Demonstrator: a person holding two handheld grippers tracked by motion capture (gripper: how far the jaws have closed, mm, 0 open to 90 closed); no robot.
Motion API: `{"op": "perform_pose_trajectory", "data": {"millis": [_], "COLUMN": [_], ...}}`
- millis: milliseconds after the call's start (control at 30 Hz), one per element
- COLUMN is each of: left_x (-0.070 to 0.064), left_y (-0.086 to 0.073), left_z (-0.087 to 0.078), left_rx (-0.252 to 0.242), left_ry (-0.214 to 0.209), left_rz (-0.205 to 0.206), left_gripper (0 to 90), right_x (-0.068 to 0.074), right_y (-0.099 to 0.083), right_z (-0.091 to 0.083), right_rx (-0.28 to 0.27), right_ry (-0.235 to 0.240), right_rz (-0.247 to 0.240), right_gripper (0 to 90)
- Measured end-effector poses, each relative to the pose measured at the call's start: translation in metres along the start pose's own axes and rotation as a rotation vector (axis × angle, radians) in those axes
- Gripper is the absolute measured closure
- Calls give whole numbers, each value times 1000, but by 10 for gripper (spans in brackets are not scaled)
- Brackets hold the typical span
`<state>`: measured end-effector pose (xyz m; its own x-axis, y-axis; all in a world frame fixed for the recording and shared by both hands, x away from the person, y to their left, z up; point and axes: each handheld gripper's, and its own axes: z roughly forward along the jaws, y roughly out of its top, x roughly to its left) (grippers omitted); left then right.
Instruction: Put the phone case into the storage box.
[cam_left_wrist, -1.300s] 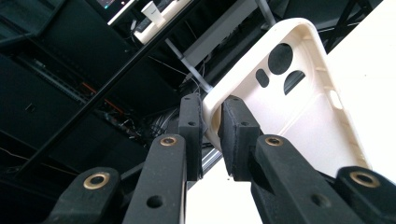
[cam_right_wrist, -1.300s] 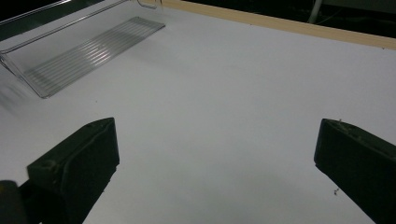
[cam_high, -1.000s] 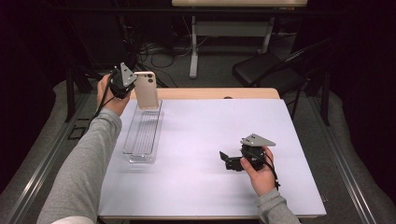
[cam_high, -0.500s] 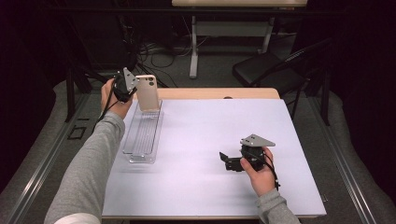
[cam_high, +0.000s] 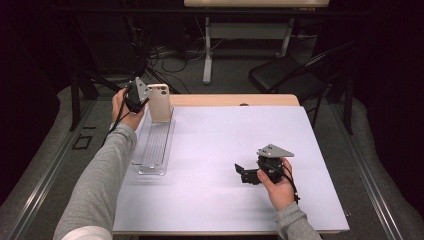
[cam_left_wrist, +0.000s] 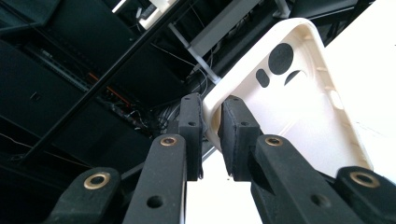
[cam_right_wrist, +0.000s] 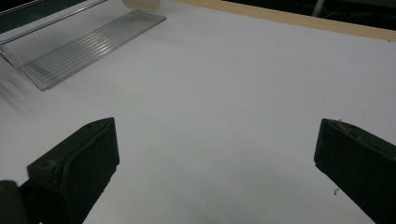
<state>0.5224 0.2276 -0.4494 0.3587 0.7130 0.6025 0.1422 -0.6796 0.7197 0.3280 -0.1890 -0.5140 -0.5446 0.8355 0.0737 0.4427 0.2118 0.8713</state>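
At the far left corner of the counter (cam_high: 220, 150), the left tool (cam_high: 145, 97) is clamped on one edge of a cream phone case (cam_high: 160, 102). The case is held upright, just above the far end of a clear ribbed tray (cam_high: 152, 150). From the left gripper view, the two pads (cam_left_wrist: 236, 133) pinch the case rim near a corner, with the camera cut-outs of the phone case (cam_left_wrist: 299, 93) facing the lens and the hollow inner side visible.

The right tool (cam_high: 245, 172) rests low over the bare counter, well apart from the tray. Its jaws stand wide and hold nothing; the right gripper view confirms a broad gap between them, with the tray (cam_right_wrist: 88, 46) in the far left of that view.

Step in hand, as judged: seat the case in the tray.

- Keep the grip narrow and steady; a thin rim can pivot between the pads.
- Align the lower edge of the case with the tray's long axis before lowering.
- Lower until the case bears on the ribbed floor, then release.
- Avoid pushing sideways, as the light tray may slide on the smooth counter.
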Motion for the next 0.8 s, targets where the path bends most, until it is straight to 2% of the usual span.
{"op": "perform_pose_trajectory", "data": {"millis": [800], "left_x": [-8], "left_y": [-10], "left_z": [6], "left_rx": [-1], "left_ry": [16], "left_rz": [-10], "left_gripper": [794], "right_x": [2], "right_y": [-2], "right_z": [3], "right_rx": [21], "right_ry": [9], "right_rz": [-3], "right_gripper": [0]}}
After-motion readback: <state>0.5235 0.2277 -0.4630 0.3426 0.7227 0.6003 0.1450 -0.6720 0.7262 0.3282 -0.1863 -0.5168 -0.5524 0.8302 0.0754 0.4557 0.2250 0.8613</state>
